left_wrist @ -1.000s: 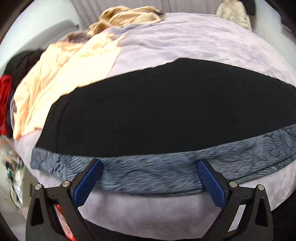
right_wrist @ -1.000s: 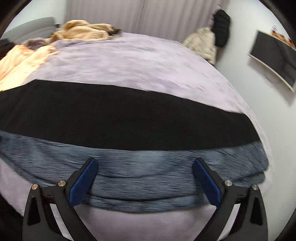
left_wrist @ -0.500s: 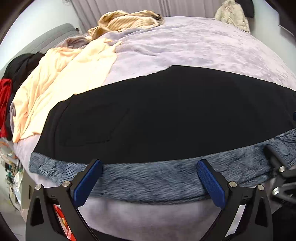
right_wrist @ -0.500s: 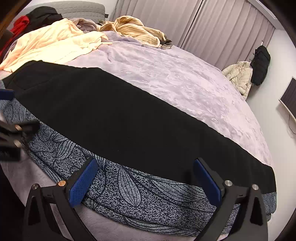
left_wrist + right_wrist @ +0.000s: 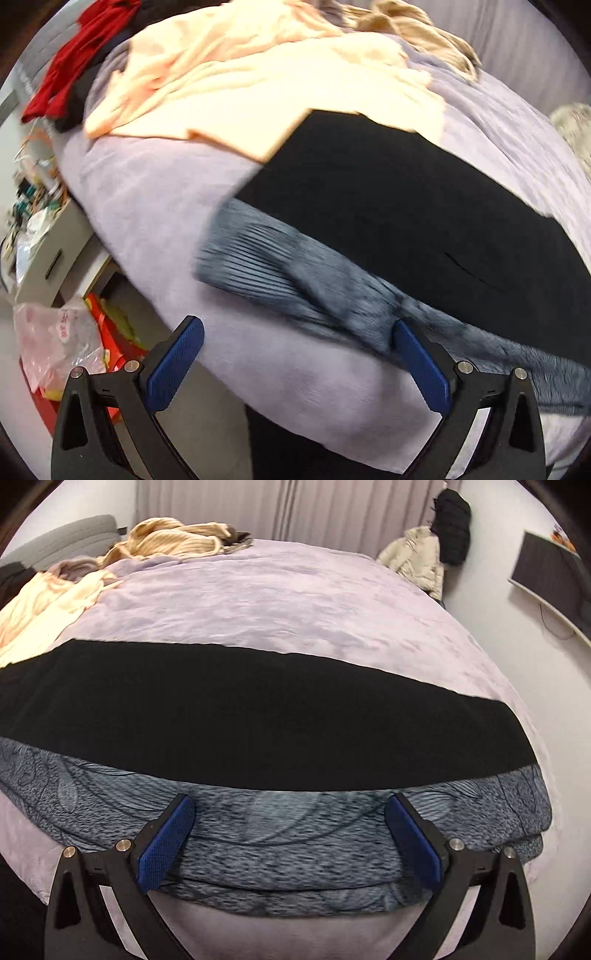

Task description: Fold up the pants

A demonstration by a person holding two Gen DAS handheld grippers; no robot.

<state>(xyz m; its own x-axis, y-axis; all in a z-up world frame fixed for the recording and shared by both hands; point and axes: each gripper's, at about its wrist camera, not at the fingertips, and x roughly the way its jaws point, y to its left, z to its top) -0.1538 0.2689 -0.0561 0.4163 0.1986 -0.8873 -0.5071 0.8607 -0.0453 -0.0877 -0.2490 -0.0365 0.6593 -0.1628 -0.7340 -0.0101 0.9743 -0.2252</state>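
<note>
Likely light and floppy, the pants [image 5: 280, 834] lie flat across the lower frame on the bed [image 5: 295, 602]; best pinched at an end hem. Left gripper [image 5: 295, 363] and right gripper [image 5: 288, 840] both gape wide, empty.

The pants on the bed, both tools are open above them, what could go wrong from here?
1. The patterned blue pants lie partly under the black garment; a deep pinch by the right tool might catch both.
2. The left tool hovers over the blanket beside the pants' end and could pinch that instead.
3. The peach cloth overlaps the black garment and may get dragged along.
</note>
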